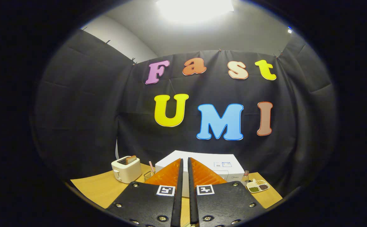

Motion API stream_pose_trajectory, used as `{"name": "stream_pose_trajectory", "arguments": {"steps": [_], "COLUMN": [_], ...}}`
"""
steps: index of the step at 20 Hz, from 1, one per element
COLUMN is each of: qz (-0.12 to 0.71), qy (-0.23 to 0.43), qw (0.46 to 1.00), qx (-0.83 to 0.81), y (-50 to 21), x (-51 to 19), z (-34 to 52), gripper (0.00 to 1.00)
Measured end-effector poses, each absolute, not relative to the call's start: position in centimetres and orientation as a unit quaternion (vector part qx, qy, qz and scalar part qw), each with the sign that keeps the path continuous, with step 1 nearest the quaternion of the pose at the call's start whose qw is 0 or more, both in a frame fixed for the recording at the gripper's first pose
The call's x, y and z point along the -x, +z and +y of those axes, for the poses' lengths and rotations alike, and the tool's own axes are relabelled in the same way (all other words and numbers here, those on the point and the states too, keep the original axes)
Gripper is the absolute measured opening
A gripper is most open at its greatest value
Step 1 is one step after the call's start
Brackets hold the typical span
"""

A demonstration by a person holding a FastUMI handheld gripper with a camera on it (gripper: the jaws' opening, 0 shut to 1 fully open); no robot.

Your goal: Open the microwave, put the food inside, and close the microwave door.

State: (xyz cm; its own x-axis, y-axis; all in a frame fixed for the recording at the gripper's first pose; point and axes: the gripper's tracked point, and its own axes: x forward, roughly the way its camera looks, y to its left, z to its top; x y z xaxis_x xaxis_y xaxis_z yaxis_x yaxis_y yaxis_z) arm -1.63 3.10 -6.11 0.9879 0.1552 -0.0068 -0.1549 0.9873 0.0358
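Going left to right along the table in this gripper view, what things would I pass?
Toaster → wire holder with straw → microwave, beyond the gripper, its fingers nearly together with nothing between them → bottle → snack tray.

Black cloth (pixel 85 104) hangs as the booth's wall on three sides, clipped along its top edge and creased in places. Above it a pale wall (pixel 123 41) rises to a grey ceiling, where a bright lamp (pixel 194 9) glares. Below stands a wooden desk (pixel 101 189).
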Motion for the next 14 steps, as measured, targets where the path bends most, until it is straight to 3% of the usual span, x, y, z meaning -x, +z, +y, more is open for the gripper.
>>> {"name": "stream_pose_trajectory", "arguments": {"steps": [9,11,13,14], "qz": [-0.033,-0.029,-0.018,-0.01], "qy": [-0.049,-0.102,-0.103,-0.094], "qw": [0.997,0.993,0.994,0.995], "qx": [-0.057,-0.045,-0.037,-0.027], "y": [-3.2,-3.5,-4.0,-4.5], "x": [1.2,0.9,0.4,0.4], "z": [-3.0,-5.3,-5.2,-4.3], "gripper": [0.12,0.38,0.49,0.66]}}
